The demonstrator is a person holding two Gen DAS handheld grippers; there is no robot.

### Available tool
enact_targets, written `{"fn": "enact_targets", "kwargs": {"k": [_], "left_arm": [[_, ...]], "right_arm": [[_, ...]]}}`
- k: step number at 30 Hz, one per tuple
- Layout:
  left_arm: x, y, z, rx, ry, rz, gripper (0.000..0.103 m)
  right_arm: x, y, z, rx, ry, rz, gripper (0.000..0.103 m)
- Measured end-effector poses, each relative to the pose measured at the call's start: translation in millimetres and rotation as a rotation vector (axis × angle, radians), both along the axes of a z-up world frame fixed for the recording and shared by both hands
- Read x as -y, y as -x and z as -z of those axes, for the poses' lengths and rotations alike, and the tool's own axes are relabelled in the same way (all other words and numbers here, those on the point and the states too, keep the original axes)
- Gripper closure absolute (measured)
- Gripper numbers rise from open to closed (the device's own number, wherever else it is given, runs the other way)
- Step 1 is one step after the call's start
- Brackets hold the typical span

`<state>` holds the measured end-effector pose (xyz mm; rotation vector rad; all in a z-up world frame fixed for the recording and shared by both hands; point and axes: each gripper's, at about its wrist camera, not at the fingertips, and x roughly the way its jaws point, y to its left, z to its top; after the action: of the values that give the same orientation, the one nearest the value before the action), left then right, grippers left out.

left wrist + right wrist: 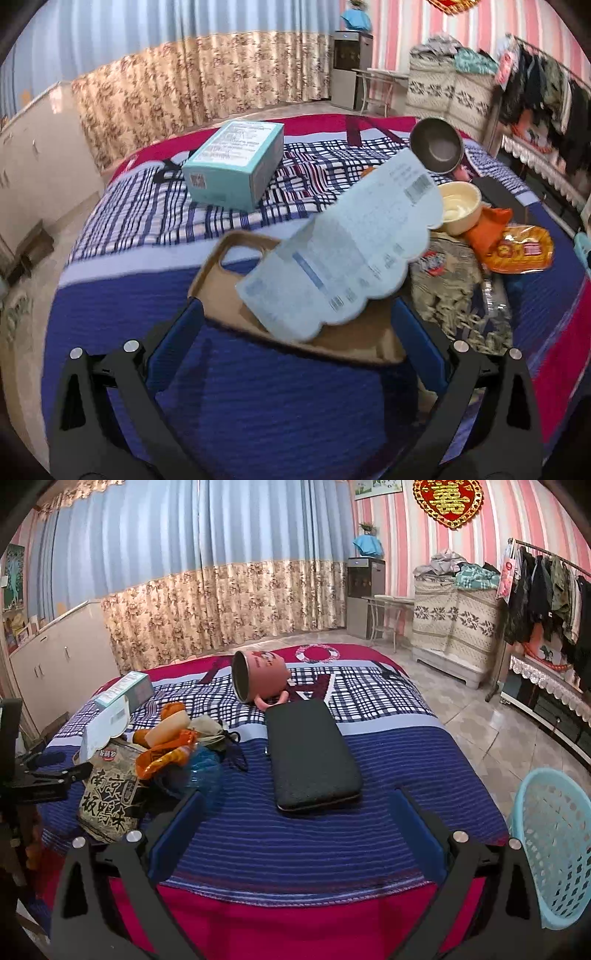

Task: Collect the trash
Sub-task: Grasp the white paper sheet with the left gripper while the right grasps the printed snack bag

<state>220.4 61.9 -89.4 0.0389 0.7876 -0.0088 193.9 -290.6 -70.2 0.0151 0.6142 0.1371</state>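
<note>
Pale-blue plastic is showing at the right edge of the right wrist view: a slatted basket (554, 849) standing beside the bed, with nothing visible inside it, so the collecting looks barely begun. The left gripper (295, 332) is hovering with jaws wide over a tan phone case (236, 266) and a scalloped blue packet (343, 243). The right gripper (295, 823) is also gaping, empty, near a black pouch (310, 753). Wrappers (110, 794) are lying heaped at the left, apparently still waiting to be gathered.
</note>
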Motion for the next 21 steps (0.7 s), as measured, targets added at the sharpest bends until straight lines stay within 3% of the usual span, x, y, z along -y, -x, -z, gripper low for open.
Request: {"fn": "enact_targets", "kwargs": {"k": [9,10,13,18,21], "left_arm": [[1.0,-33.2,1.4,-0.004,0.016,0.194,0.006],[1.5,-35.2,3.0,-0.015,0.026,0.195,0.009],[2.8,-28.8,2.4,-0.009,0.057,0.199,0.031],[-3.2,-10.4,-4.9,0.03,0.083,0.155,0.037],[-13.5,4.1,-14.4,0.049,0.115,0.126,0.05]], "right_arm": [[0.2,-2.0,0.8,-0.011,0.009,-0.004,0.005],[-0.4,-1.8,0.3,-0.011,0.012,-0.005,0.005],[-3.5,-0.8,-2.8,-0.009,0.019,-0.014,0.005],[-20.1,-2.1,-11.0,-0.021,0.02,-0.045,0.005],[-39.1,-0.8,-15.0,-0.031,-0.001,-0.081,0.005]]}}
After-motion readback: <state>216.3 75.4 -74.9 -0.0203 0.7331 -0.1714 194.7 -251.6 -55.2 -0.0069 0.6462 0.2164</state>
